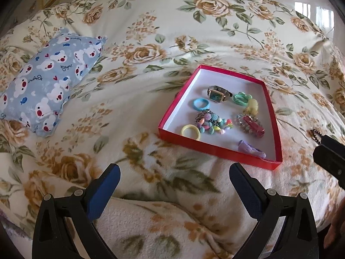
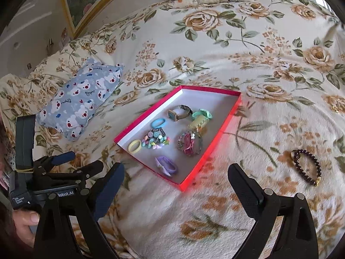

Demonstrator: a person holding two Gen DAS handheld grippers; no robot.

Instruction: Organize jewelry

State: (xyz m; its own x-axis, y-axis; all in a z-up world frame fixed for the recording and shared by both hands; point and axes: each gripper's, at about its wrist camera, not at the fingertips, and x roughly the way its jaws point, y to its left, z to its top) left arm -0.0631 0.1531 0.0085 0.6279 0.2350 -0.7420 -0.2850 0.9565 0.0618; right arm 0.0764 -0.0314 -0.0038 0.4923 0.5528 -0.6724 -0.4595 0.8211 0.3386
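Faintly, "Robot.AI" lettering across the left gripper point(image 2: 83, 158) body.

Black plastic gripper point(image 2: 175, 177) frames with silver screws, blue-faced left fingers point(image 2: 107, 190); white "Robot.AI" lettering at eight o'clock; bare skin.

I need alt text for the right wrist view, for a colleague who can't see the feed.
A dark beaded bracelet lies alone on the floral blanket, to the right of a shallow red box holding a watch, rings and hair ties. The right tongs are open and empty in the foreground. The left tongs sit at lower left, near a blue bear-print pillow.
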